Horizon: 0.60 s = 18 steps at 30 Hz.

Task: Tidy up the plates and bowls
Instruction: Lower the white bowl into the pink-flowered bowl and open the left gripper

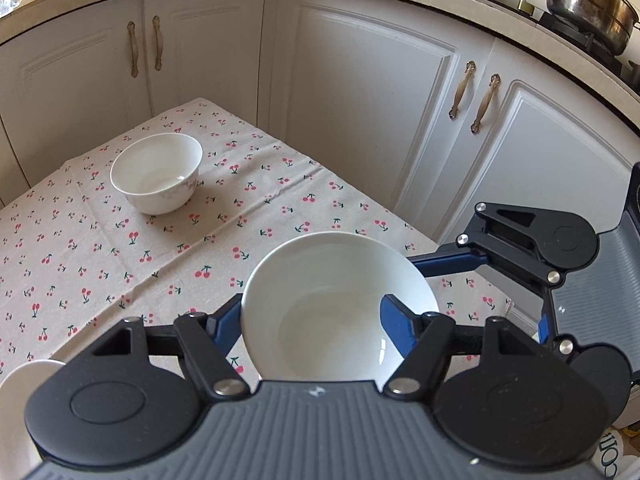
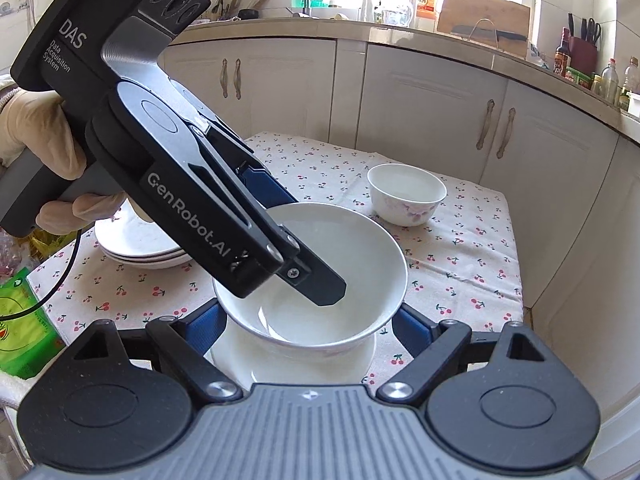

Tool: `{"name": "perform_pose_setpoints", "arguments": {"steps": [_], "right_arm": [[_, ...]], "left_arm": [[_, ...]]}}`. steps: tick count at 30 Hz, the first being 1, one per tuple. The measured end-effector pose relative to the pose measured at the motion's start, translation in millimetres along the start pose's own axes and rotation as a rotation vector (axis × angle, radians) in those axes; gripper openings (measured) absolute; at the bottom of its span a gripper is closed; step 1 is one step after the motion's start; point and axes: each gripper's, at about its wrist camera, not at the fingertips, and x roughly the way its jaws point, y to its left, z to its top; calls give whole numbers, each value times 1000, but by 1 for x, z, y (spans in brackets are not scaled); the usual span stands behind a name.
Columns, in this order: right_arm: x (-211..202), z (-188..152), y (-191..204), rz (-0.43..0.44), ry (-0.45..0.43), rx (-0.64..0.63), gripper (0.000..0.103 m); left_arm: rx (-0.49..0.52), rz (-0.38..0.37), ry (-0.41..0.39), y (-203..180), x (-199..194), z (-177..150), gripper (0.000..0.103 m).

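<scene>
A white bowl [image 1: 340,304] [image 2: 316,280] is pinched at its rim by my left gripper [image 1: 312,320] [image 2: 304,248], one finger [image 2: 320,284] inside it and one outside. The bowl hangs just above a second white bowl [image 2: 296,364] that sits between the open fingers of my right gripper [image 2: 310,324]. The right gripper also shows in the left wrist view [image 1: 448,260], beside the held bowl. A third bowl with pink flowers [image 1: 158,174] [image 2: 406,194] stands on the cherry-print tablecloth [image 1: 260,208] at the far side. A stack of white plates [image 2: 140,246] lies at the left.
White kitchen cabinets [image 1: 360,92] run behind the table, close to its far edge [image 2: 516,248]. A steel pot [image 1: 592,4] sits on the stove. A green packet [image 2: 24,320] lies at the table's left edge. A white dish edge [image 1: 20,384] shows at the left.
</scene>
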Motion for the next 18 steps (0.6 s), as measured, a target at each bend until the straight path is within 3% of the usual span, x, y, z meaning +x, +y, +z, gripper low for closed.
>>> {"name": "perform_pose_setpoints", "arguments": {"steps": [18], "right_arm": [[11, -15, 4, 26, 59, 29, 92]], "left_arm": [[6, -20, 34, 0, 13, -17, 71]]}}
